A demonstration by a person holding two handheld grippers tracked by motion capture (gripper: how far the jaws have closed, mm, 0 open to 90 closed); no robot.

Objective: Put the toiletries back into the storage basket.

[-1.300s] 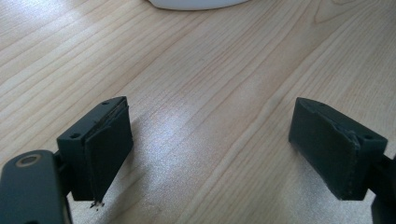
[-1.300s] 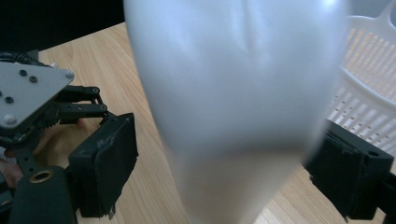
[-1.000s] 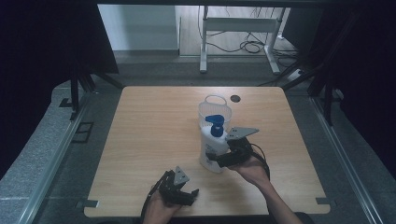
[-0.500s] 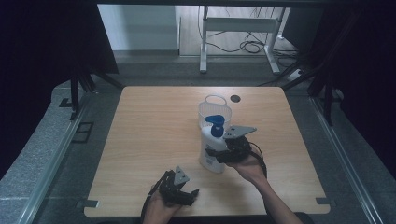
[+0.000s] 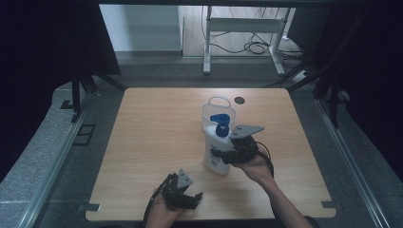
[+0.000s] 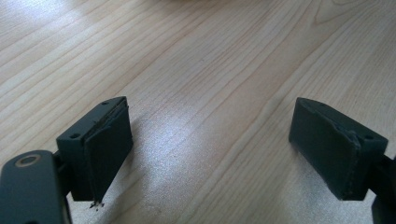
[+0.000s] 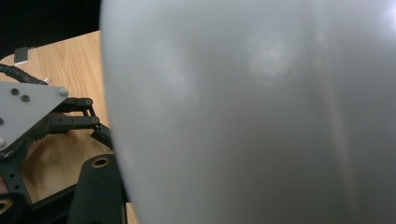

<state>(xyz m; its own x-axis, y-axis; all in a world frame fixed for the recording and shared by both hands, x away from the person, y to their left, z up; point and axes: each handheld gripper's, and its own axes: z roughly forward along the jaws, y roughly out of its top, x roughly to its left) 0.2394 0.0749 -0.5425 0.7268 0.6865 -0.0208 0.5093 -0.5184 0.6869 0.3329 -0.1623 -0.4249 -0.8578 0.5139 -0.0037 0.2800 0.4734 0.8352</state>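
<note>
The white pump bottle (image 5: 217, 154) with its blue pump head (image 5: 219, 122) stands upright near the middle of the desk (image 5: 152, 137), just in front of a clear plastic container (image 5: 216, 110). The right gripper (image 5: 227, 154) has just been closing its jaws, and they now clamp the lower body of the bottle from its right side; in the right gripper view the pale wall of the bottle (image 7: 252, 112) sits directly against the camera. The left gripper (image 5: 183, 192) rests near the front edge of the desk, well apart from the bottle, with its jaws wide and nothing between them, only bare wood under them in the left gripper view (image 6: 205, 154). The step in hand seems to be to take the bottle firmly. To do it well, the grip should be kept level and square on the body, because a round smooth wall can slip or turn between 2 flat pads. I think any lift should go straight up and slowly, so the tall bottle does not tip against the container behind it.
</note>
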